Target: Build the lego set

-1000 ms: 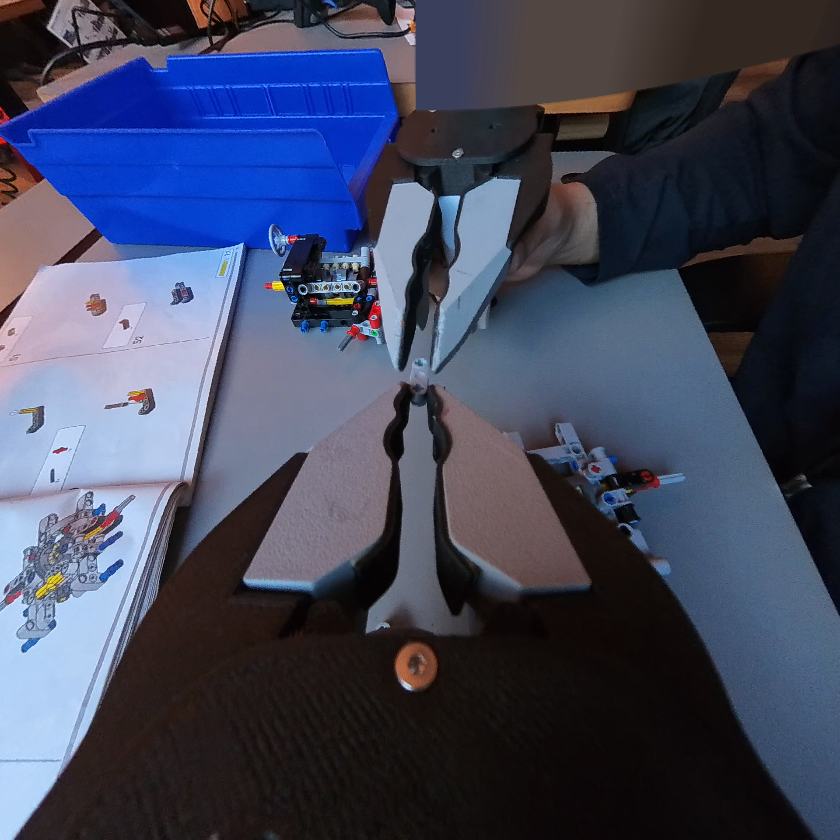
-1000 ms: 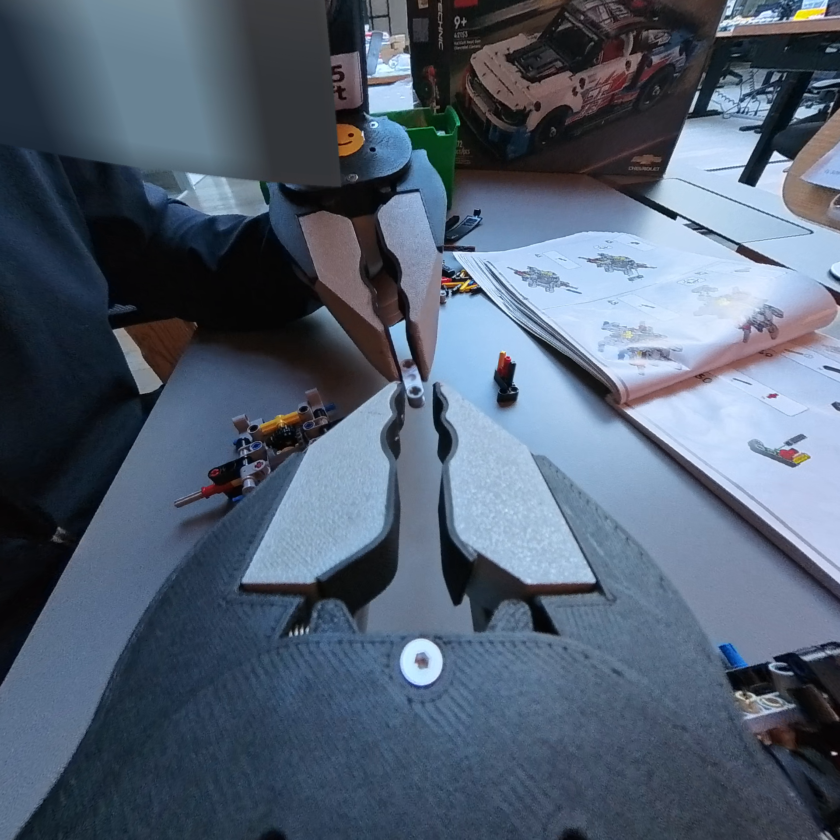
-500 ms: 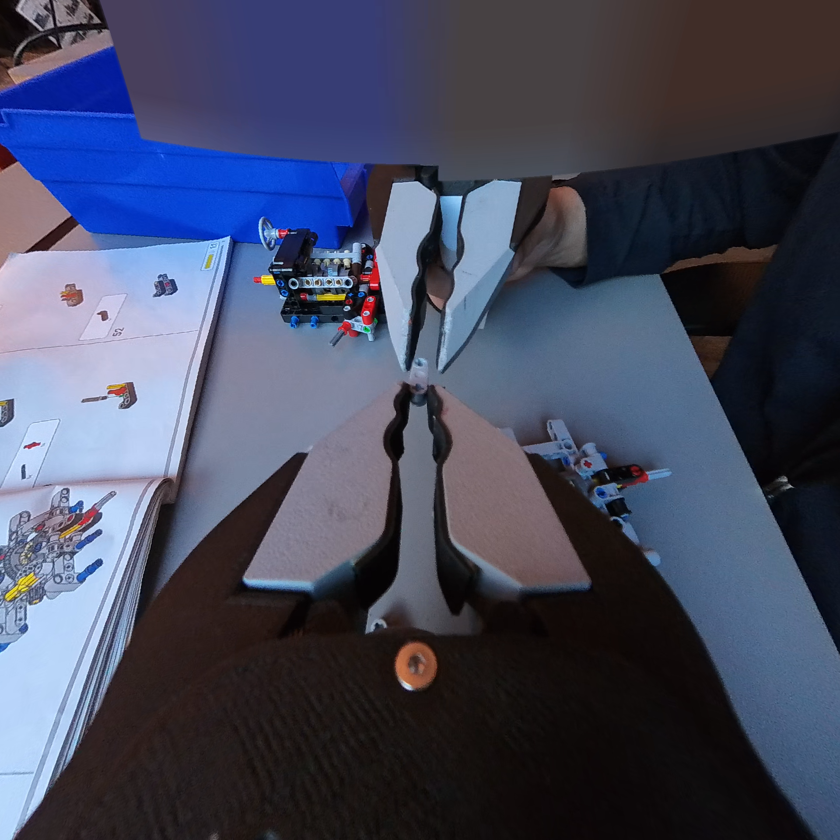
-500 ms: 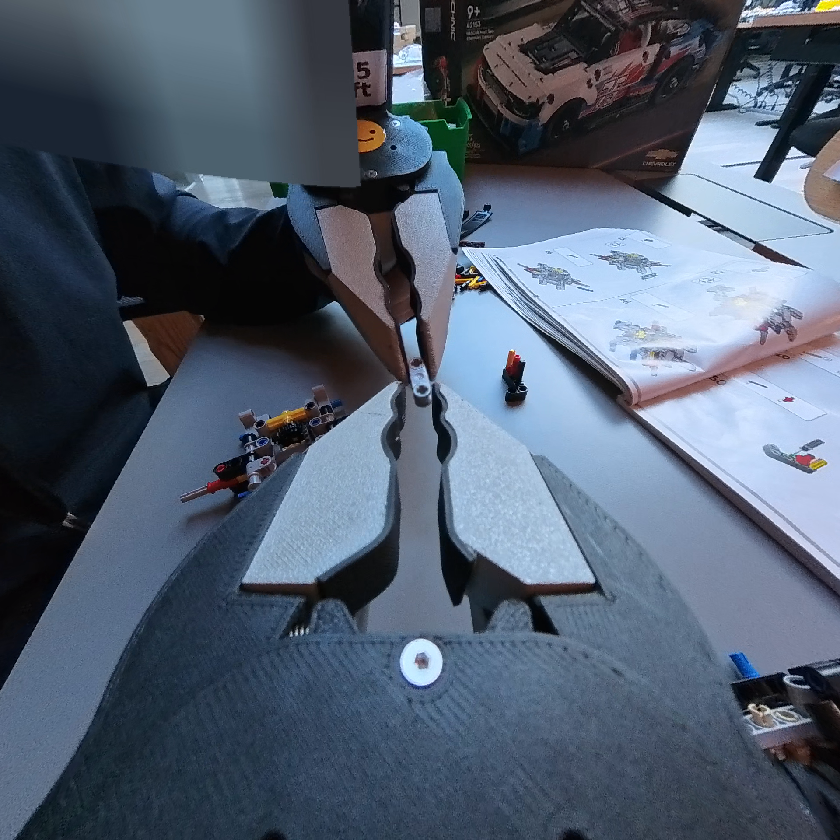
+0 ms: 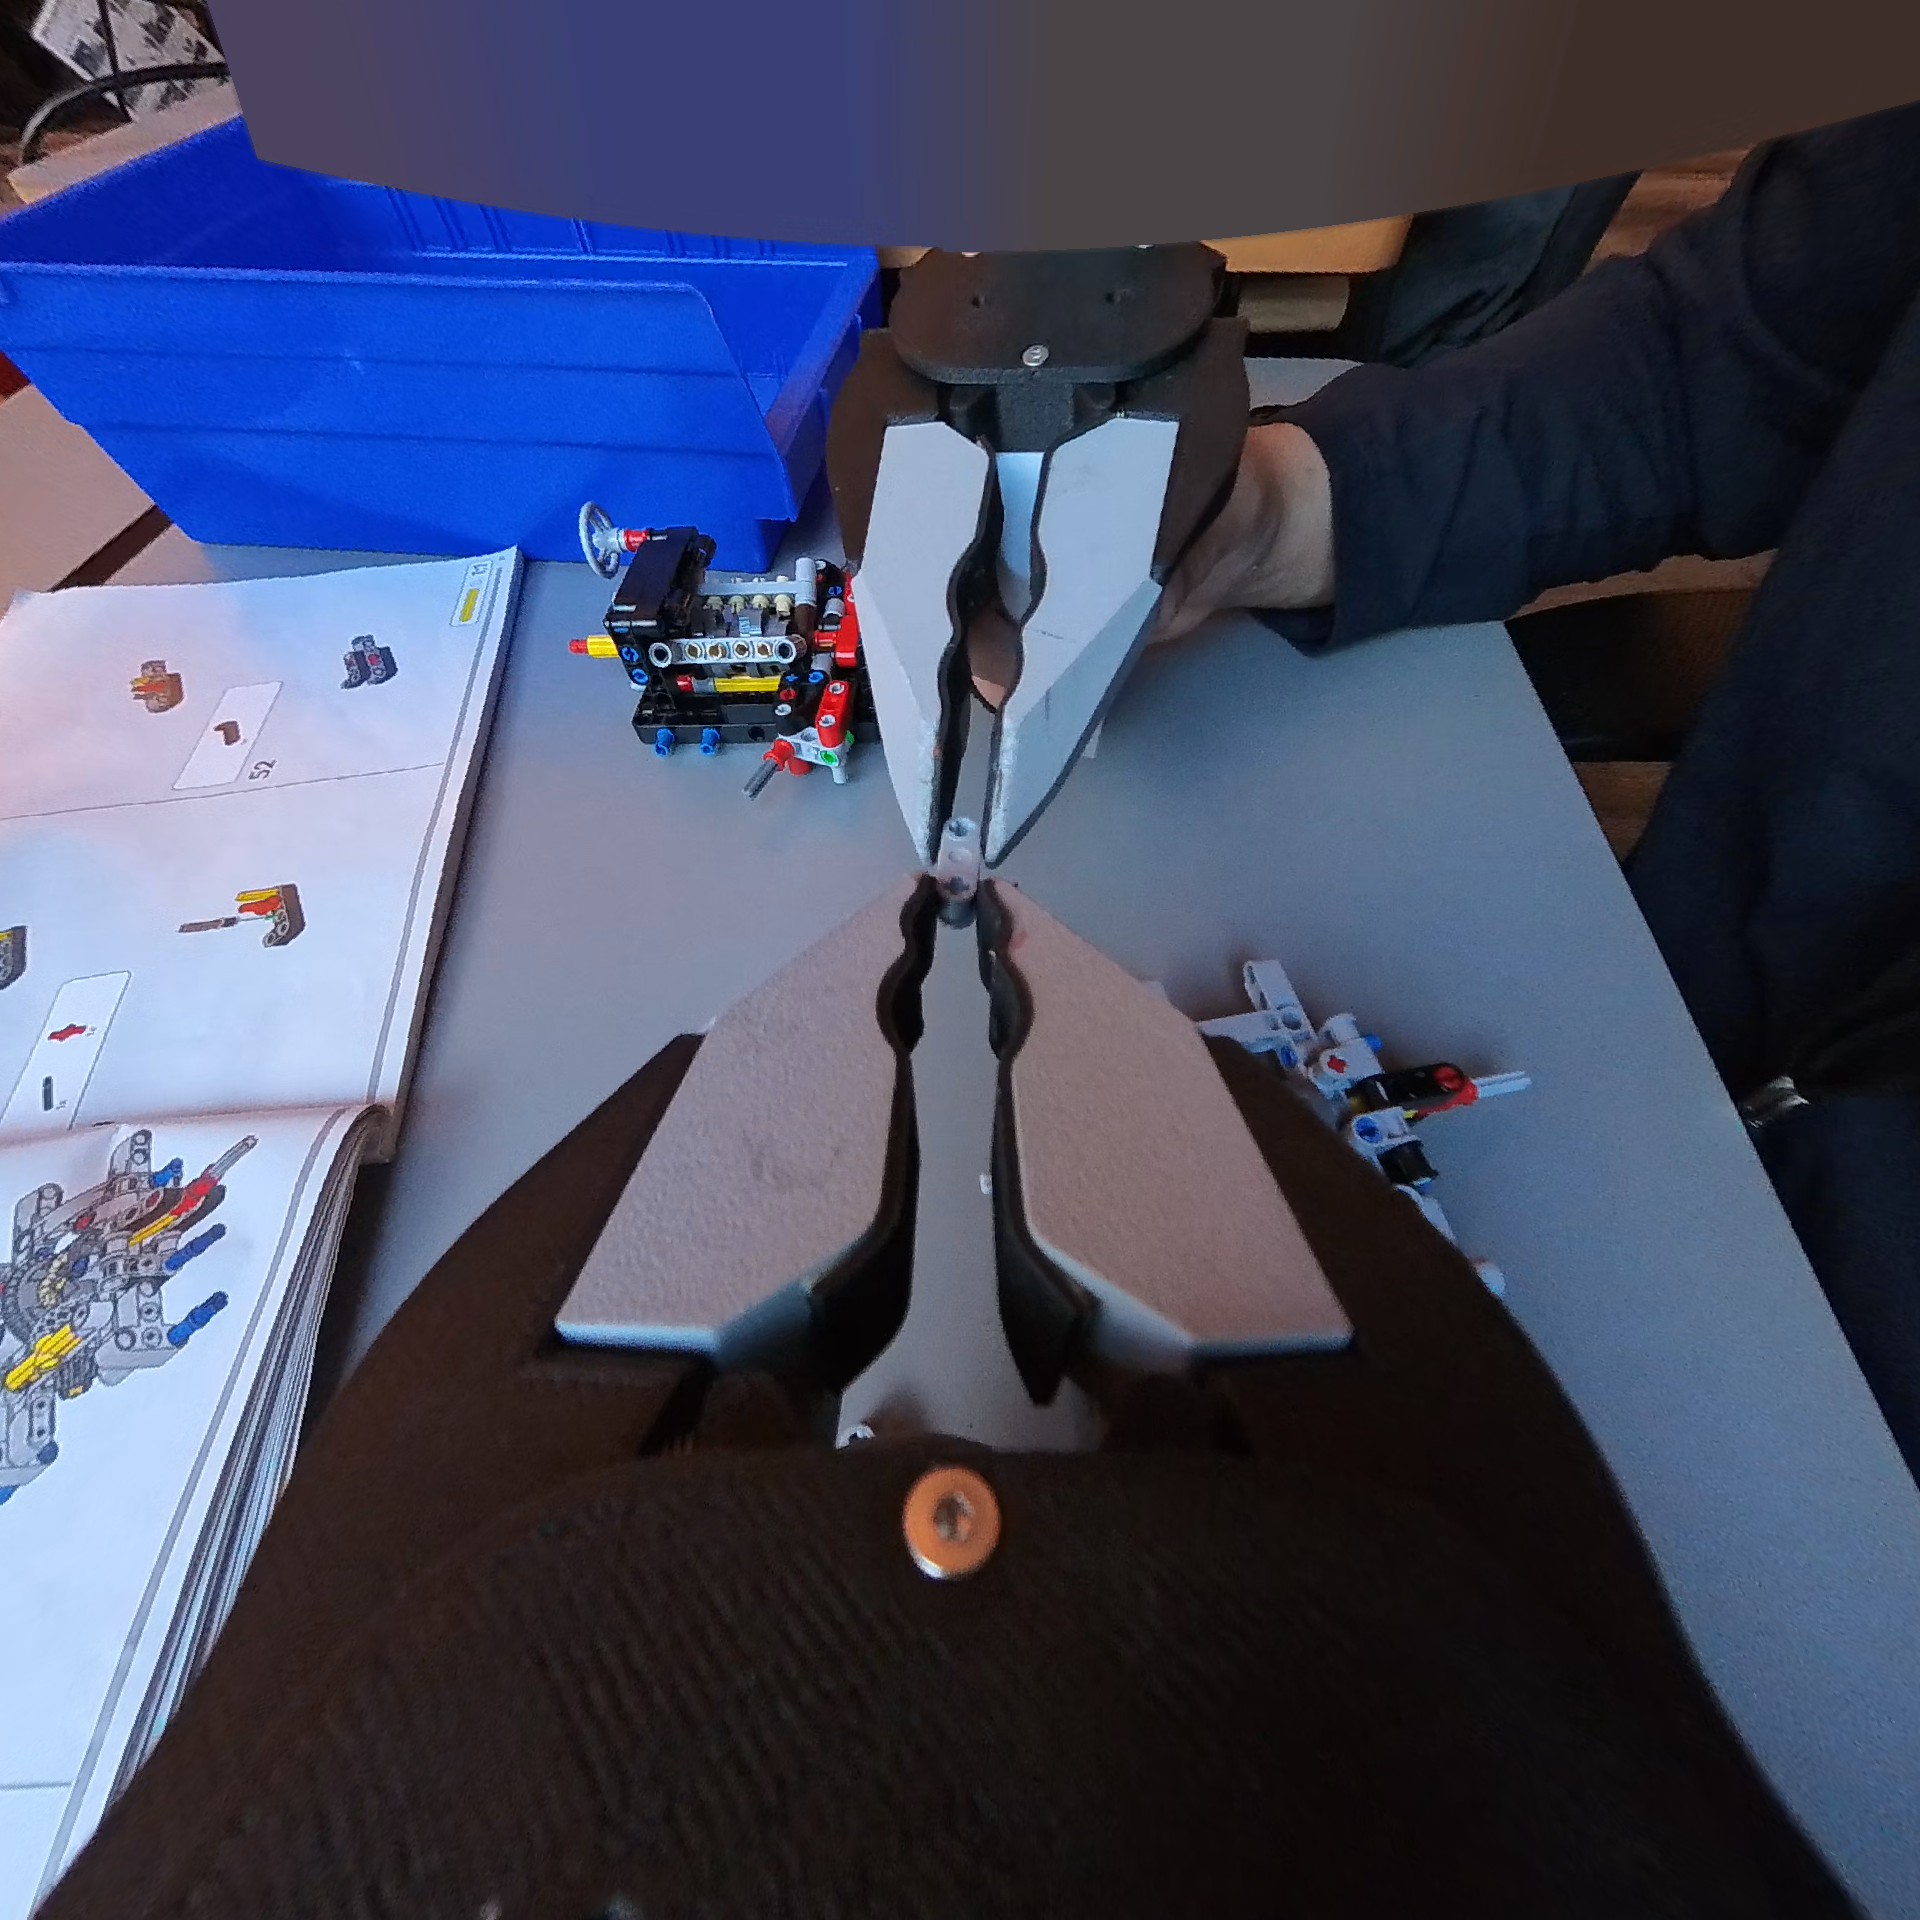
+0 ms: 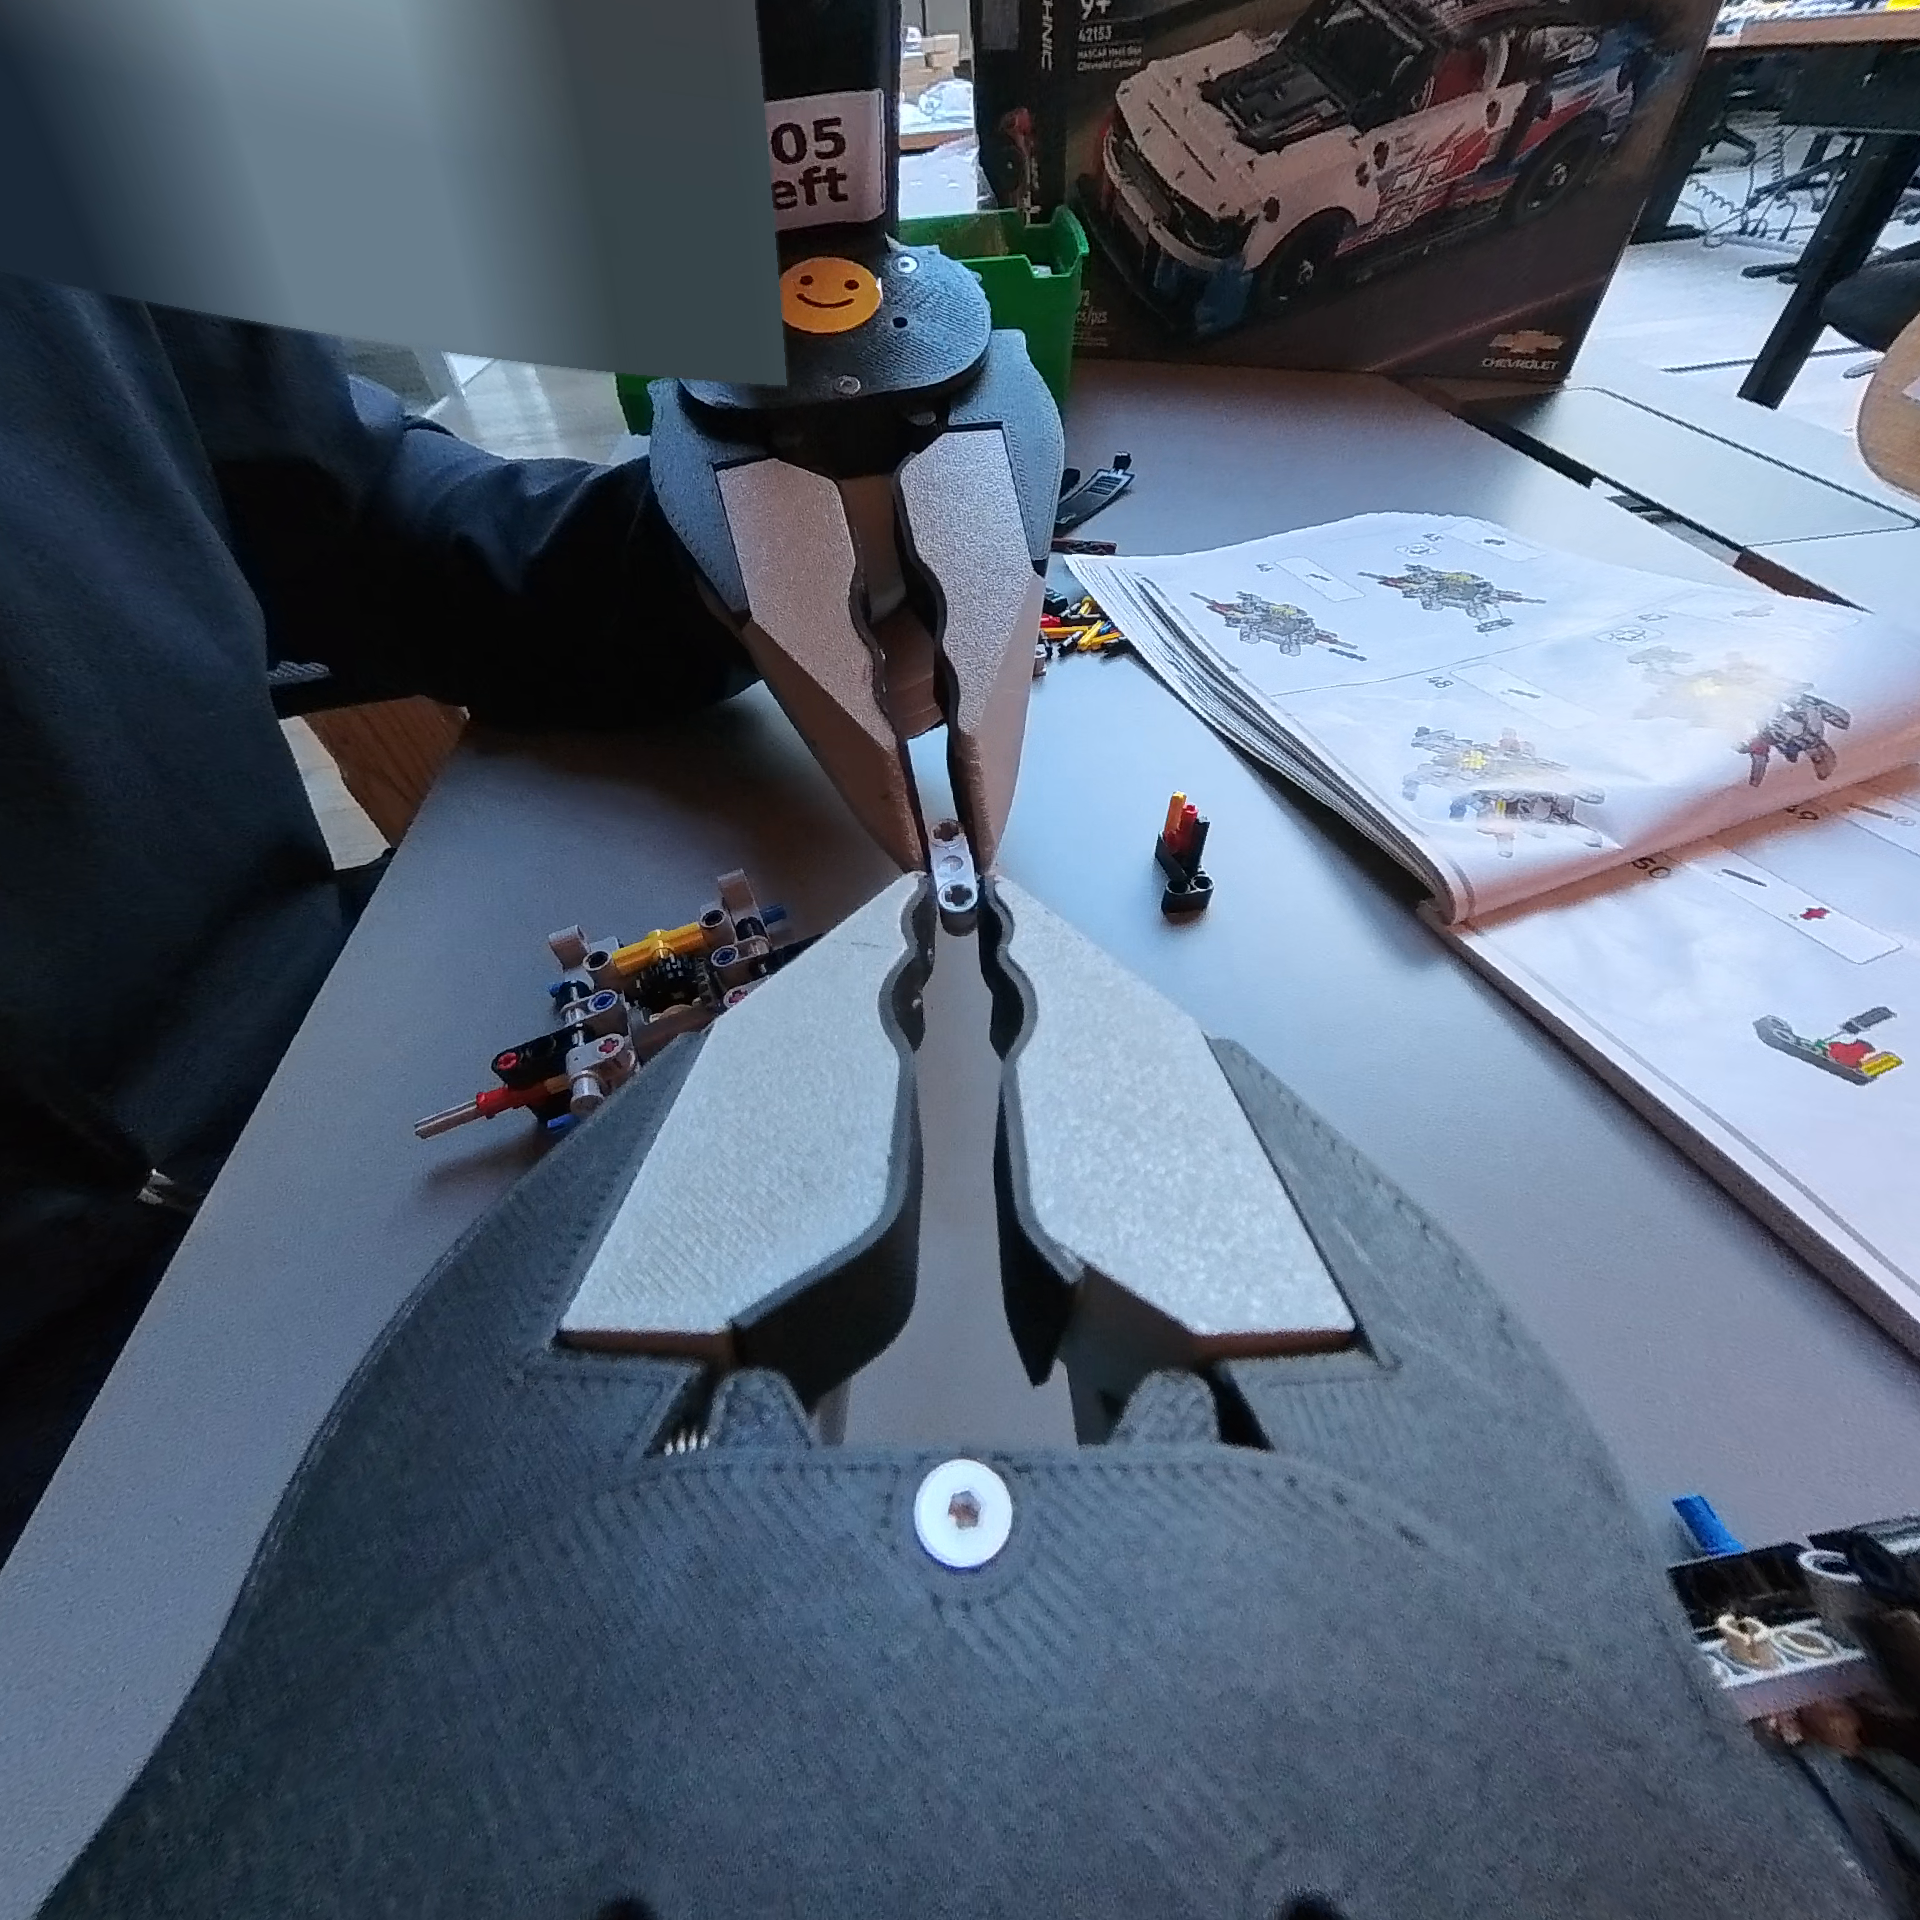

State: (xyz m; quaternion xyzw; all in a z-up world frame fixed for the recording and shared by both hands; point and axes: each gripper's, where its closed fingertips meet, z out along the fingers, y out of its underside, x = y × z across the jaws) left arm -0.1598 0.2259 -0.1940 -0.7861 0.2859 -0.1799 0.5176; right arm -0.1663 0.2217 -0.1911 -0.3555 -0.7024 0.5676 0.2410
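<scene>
The instruction booklet (image 5: 208, 935) is cut by the left edge. A black brick assembly (image 6: 1808, 1642) is cut at the right edge, blurred, perhaps partly built.

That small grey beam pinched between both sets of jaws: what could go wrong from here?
1. The grey beam is held only at its ends by the tips of the left gripper and right gripper; a twist could pop it free.
2. If dropped, it could land among the loose assembly on the table.
</scene>
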